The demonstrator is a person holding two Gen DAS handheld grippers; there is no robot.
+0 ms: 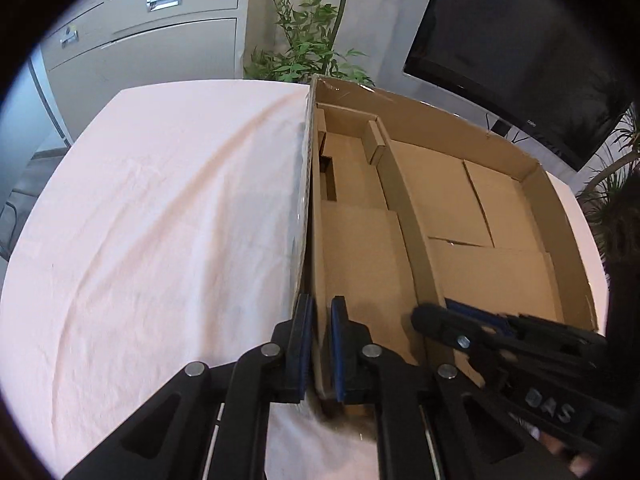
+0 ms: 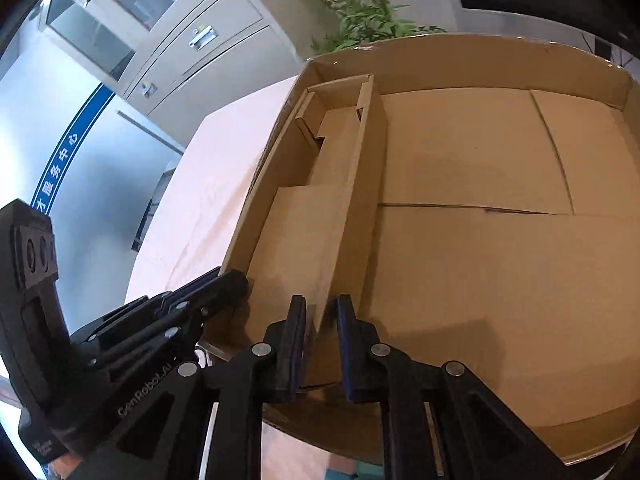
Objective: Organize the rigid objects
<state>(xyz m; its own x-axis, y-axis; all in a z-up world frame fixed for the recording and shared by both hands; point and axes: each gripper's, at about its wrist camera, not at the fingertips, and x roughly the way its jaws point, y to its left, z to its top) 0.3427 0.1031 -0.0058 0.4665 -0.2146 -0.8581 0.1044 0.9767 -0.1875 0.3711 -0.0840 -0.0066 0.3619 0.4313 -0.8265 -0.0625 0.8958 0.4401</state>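
The cardboard box [image 1: 440,184] is plain tan brown, its divider [image 2: 352,208] the same. The tablecloth [image 1: 160,208] is pale pink, unpatterned. Both grippers [image 1: 320,344] [image 2: 320,340] are black with blue pads [image 1: 338,352]. Far off stand grey cabinets [image 1: 160,40], green leaves [image 1: 304,40] and a black screen [image 1: 520,40].

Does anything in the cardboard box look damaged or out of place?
The cardboard box seems empty. Its floor flaps overlap unevenly, with a seam slightly lifted. The long divider leans instead of standing straight. The left gripper pinches the box's side wall; the right gripper straddles the divider's near end.
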